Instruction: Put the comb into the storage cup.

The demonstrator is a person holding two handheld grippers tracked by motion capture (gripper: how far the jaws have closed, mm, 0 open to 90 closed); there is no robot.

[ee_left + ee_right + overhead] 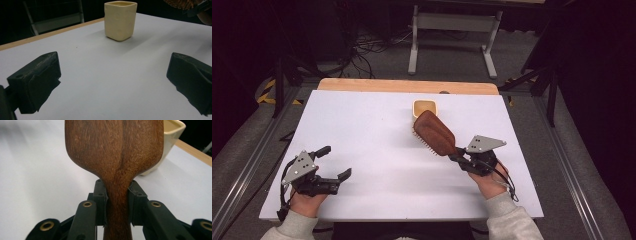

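The right claw (455, 156) grips a wooden hairbrush (434, 133) by its handle, just near of the cream cup (424, 107). The left claw (335, 162) stands wide and holds nothing over the worktop (362, 125).

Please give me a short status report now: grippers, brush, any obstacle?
Right gripper shut on brown wooden hairbrush handle, brush near cream square cup. Left gripper open, holding nothing. White table: no obstacle.
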